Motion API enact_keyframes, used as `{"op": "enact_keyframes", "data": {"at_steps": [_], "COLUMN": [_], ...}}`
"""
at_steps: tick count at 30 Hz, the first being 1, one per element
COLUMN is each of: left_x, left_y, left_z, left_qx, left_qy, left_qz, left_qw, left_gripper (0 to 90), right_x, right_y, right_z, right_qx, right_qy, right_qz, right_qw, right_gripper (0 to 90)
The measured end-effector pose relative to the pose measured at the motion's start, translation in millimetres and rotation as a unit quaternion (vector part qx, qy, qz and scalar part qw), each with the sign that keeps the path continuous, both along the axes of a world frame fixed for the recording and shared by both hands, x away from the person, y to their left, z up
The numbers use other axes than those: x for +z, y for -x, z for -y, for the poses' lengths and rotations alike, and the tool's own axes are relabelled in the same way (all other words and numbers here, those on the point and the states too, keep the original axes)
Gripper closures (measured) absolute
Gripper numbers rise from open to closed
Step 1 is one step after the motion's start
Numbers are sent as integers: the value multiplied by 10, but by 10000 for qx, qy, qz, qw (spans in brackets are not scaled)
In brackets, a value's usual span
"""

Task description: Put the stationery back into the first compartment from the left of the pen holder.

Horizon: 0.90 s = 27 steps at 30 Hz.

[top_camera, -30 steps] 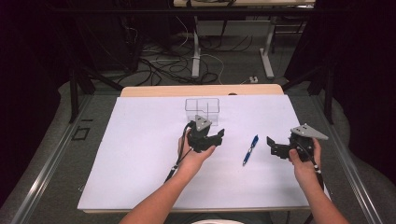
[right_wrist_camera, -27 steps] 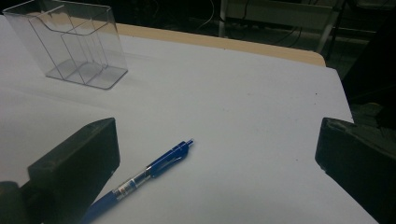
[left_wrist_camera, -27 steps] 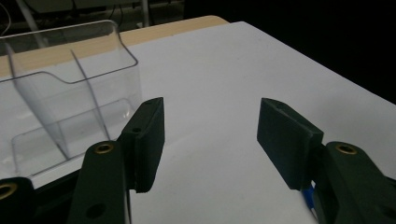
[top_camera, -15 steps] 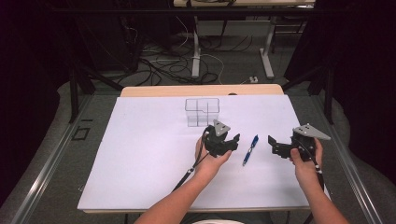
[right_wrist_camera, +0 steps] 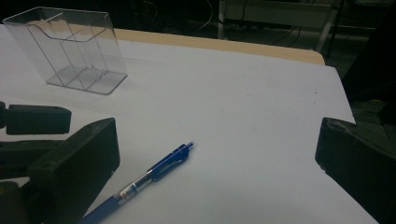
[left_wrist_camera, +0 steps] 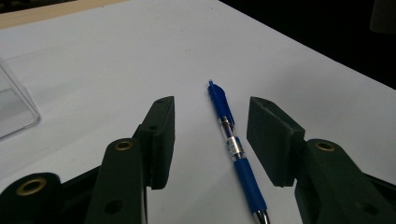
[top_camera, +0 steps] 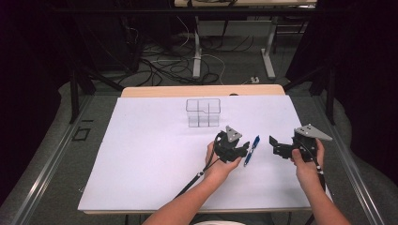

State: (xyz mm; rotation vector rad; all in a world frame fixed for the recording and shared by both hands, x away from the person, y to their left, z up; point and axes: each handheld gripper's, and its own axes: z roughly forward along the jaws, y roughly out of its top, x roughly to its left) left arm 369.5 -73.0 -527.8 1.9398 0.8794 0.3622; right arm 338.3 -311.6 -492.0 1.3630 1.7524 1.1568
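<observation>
A blue pen (left_wrist_camera: 232, 147) is straddled lengthwise, untouched, by the half-closed, just-narrowing jaws of the nearer left gripper (left_wrist_camera: 211, 140), while the right gripper (top_camera: 277, 146) is held wide open beside it.

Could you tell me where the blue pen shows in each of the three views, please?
High view: the blue pen lies right of centre, between the two grippers.
Left gripper view: it lies between the open jaws, nearer the right one.
Right gripper view: it lies at lower left, beside the left jaw.
Shared landmark: the clear organiser.
</observation>
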Motion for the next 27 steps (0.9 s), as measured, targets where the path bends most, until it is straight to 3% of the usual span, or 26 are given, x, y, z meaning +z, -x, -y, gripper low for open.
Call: {"op": "enact_keyframes", "data": {"at_steps": [11, 27], "left_x": [-90, -267], "left_y": [39, 40], "left_z": [138, 334], "left_qx": [-30, -75], "left_qy": [-40, -369], "left_qz": [-179, -481], "left_qw": [9998, 9981], "left_gripper": [548, 609], "right_x": [-7, -28], "right_y": [-10, -25], "right_z": [8, 29], "right_qx": [-4, 42], "right_qy": [20, 27], "right_qz": [9, -7], "right_qw": [10000, 10000], "right_gripper": [0, 0]}}
